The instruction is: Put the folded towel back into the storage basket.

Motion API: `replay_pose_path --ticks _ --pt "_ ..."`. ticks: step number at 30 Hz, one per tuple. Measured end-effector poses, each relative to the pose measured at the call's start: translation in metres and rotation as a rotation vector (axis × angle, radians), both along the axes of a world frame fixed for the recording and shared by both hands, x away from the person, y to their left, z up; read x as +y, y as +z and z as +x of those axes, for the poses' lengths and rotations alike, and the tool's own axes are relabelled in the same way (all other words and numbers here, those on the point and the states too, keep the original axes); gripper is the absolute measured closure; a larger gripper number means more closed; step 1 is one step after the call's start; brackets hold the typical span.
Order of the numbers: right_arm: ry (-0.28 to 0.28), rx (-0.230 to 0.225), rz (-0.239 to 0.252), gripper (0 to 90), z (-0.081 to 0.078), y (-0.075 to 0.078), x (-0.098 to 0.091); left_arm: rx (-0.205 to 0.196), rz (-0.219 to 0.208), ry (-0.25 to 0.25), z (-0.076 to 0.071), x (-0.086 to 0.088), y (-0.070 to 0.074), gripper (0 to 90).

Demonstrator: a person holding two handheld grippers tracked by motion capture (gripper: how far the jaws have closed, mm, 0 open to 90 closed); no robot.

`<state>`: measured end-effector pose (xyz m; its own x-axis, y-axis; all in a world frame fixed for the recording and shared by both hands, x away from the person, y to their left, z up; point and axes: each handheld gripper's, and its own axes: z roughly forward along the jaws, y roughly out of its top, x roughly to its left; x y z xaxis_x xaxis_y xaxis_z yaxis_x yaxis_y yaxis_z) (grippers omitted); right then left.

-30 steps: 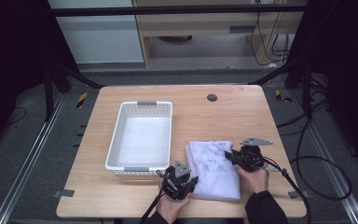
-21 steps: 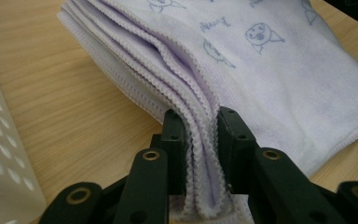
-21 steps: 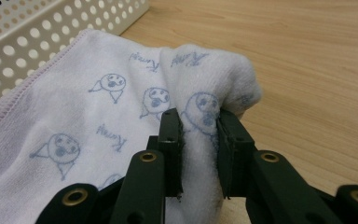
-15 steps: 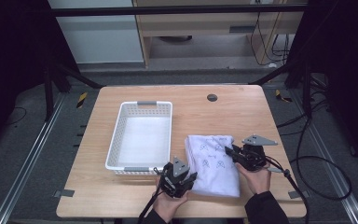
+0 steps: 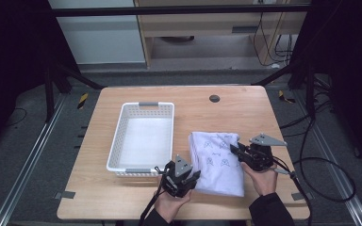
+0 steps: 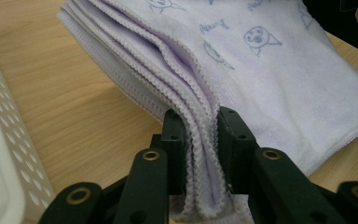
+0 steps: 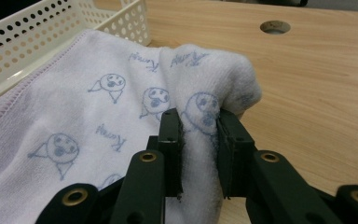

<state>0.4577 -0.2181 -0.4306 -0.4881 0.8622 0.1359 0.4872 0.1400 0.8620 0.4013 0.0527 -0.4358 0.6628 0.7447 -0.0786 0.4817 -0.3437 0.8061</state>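
The left hand-held gripper [image 5: 192, 176] is clamped on the folded towel [image 5: 219, 162] at its near left edge; in the left gripper view its two black jaws pinch several stacked, stitched layers of the pale lilac cloth between them [image 6: 200, 140]. The right hand-held gripper [image 5: 235, 149] bites the same towel on its right side, toward the far corner, and in the right gripper view the jaws squeeze a raised bunch of terry cloth [image 7: 200, 130] printed with small blue cartoon faces and script.

The towel lies flat on the wooden counter [image 5: 245, 106], just to the right of the white perforated basket [image 5: 143, 136], with its left edge close beside the basket's right wall. The basket is rectangular and sits with its long sides running away from the person. A round cable hole [image 5: 214, 98] is set in the counter beyond the towel, well apart from it and to the right of the basket's far end. The person's left hand [image 5: 172, 202] grips its tool near the basket's near right corner; the right hand [image 5: 263, 178] holds the other just right of the towel.
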Motion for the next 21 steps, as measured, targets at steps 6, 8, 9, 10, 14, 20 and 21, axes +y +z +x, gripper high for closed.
replay_pose_path --ticks 6,8,9,10,14,20,21 --pt "0.0 -0.029 0.005 74.1 -0.002 0.009 0.001 -0.011 -0.011 -0.002 0.0 0.002 0.007 72.9" --pt "-0.003 -0.033 0.01 74.1 -0.001 0.011 0.0 -0.022 -0.015 -0.006 0.001 0.003 0.011 72.9" --pt "-0.004 -0.036 0.009 74.1 -0.001 0.012 0.0 -0.025 -0.011 -0.009 0.002 0.003 0.013 72.9" --pt "-0.004 -0.036 0.009 74.1 -0.001 0.012 0.0 -0.025 -0.011 -0.009 0.002 0.003 0.013 72.9" --pt "-0.007 -0.057 0.002 74.1 0.0 0.021 0.001 -0.039 -0.015 -0.012 0.004 0.004 0.02 72.9" --pt "-0.01 -0.084 0.026 74.1 0.001 0.035 0.002 -0.056 -0.03 -0.017 0.007 0.01 0.037 72.9" --pt "-0.009 -0.093 0.029 74.1 0.002 0.038 0.004 -0.061 -0.03 -0.017 0.008 0.011 0.039 72.9"
